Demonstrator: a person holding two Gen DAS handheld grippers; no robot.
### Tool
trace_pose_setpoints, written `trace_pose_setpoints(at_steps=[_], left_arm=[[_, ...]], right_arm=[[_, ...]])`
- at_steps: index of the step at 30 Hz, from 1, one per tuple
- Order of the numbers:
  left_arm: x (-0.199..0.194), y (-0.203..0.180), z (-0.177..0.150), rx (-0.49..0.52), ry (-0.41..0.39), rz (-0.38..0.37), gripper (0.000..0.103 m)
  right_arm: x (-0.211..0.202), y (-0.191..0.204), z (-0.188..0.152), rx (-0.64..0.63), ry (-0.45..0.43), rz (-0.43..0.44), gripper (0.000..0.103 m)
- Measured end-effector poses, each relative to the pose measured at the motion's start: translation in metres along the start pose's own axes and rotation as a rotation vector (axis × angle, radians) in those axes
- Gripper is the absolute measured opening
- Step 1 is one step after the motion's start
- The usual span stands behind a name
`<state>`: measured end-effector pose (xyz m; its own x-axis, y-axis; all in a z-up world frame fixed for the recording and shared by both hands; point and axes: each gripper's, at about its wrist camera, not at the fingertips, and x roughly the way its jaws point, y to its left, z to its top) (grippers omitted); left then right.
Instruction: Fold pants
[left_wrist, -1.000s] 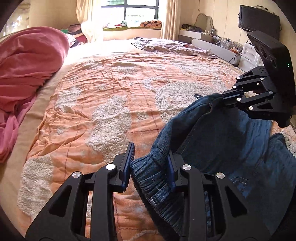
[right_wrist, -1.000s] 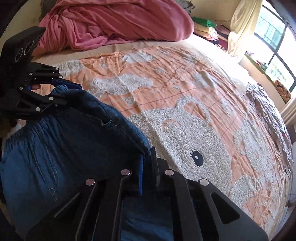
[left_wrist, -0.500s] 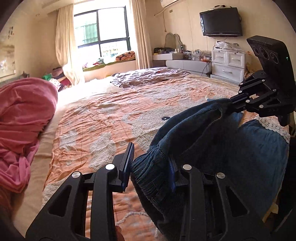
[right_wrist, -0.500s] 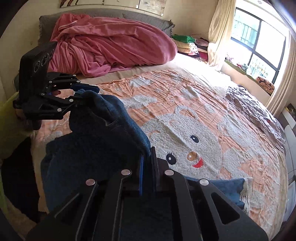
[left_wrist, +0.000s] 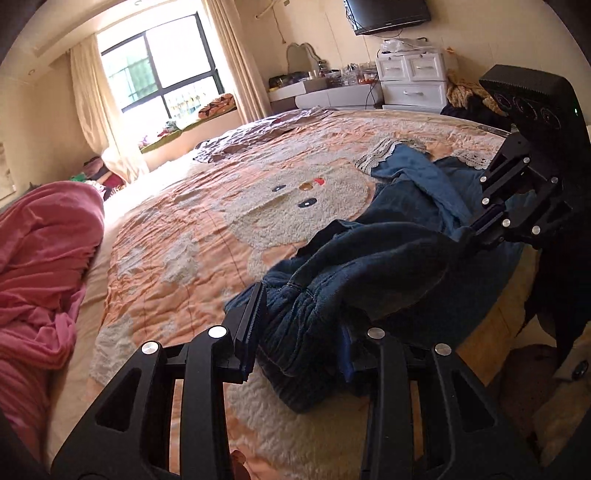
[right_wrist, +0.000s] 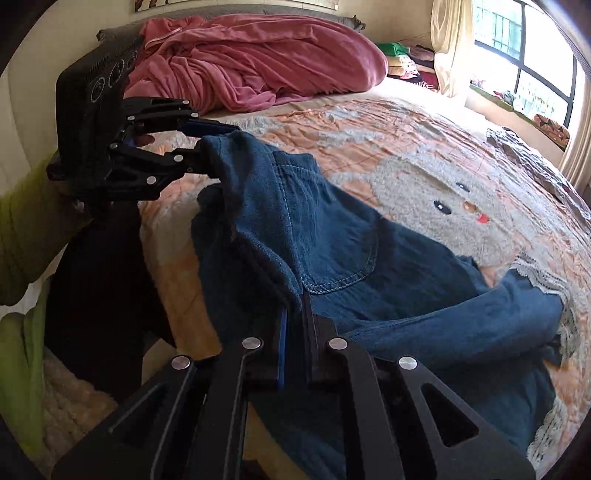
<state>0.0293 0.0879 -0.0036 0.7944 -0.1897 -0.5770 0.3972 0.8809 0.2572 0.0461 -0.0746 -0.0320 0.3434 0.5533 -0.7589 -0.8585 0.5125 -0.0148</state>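
Dark blue denim pants (left_wrist: 388, 266) with lace-trimmed hems (left_wrist: 373, 157) lie partly on the bed, legs stretched toward the bear pattern. Both grippers hold the waist end up. My left gripper (left_wrist: 301, 325) has the bunched elastic waistband between its pads; its jaws are opening, with the cloth still filling the gap. In the right wrist view the left gripper (right_wrist: 214, 144) grips one waist corner of the pants (right_wrist: 332, 240). My right gripper (right_wrist: 295, 310) is shut tight on the other waist corner, beside a back pocket. The right gripper (left_wrist: 471, 230) also shows at the right of the left wrist view.
An orange bedspread (left_wrist: 184, 240) with a fluffy bear covers the bed. A pink blanket (right_wrist: 258, 62) is heaped at the headboard. A purple cloth (left_wrist: 258, 136) lies at the window side. White drawers (left_wrist: 413, 81) stand beyond the bed. A green sleeve (right_wrist: 22, 221) is near the bed edge.
Both grippers have swung sideways across the bed with the pants. The pant legs and lace hems now lie spread on the bear pattern. The left jaws stand slightly wider.
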Motion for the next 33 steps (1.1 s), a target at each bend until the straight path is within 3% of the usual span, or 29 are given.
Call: trace_pose_setpoints(at_steps=[3, 9, 13, 16, 20, 24, 28, 31, 32, 33], left_arm=[[-0.005, -0.001, -0.008, -0.009, 0.016, -0.006, 0.029], [0.0, -0.004, -0.017, 0.014, 0.083, -0.006, 0.046], [-0.001, -0.003, -0.019, 0.0, 0.099, 0.019, 0.047], [-0.006, 0.002, -0.022, -0.041, 0.126, 0.018, 0.053], [-0.015, 0.013, -0.032, -0.092, 0.187, 0.092, 0.056], [-0.041, 0.032, -0.024, -0.244, 0.15, 0.113, 0.055], [-0.046, 0.019, 0.017, -0.282, 0.071, 0.055, 0.055], [-0.022, -0.004, 0.046, -0.293, 0.081, -0.063, 0.055], [-0.01, -0.013, 0.051, -0.284, 0.101, -0.089, 0.05], [0.002, -0.019, 0.053, -0.276, 0.129, -0.108, 0.038]], right_arm=[[0.005, 0.009, -0.01, 0.013, 0.004, 0.005, 0.006], [0.011, 0.015, -0.017, 0.019, 0.012, -0.016, 0.006], [0.017, 0.018, -0.02, 0.049, -0.005, -0.02, 0.009], [0.02, 0.023, -0.023, 0.033, -0.006, -0.046, 0.009], [0.021, 0.022, -0.027, 0.035, -0.014, -0.052, 0.009], [0.02, 0.023, -0.03, 0.028, -0.023, -0.063, 0.01], [0.018, 0.023, -0.031, 0.043, -0.028, -0.062, 0.012], [0.017, 0.025, -0.033, 0.056, -0.03, -0.057, 0.015], [0.017, 0.025, -0.033, 0.061, -0.028, -0.054, 0.016], [0.016, 0.023, -0.035, 0.072, -0.028, -0.05, 0.016]])
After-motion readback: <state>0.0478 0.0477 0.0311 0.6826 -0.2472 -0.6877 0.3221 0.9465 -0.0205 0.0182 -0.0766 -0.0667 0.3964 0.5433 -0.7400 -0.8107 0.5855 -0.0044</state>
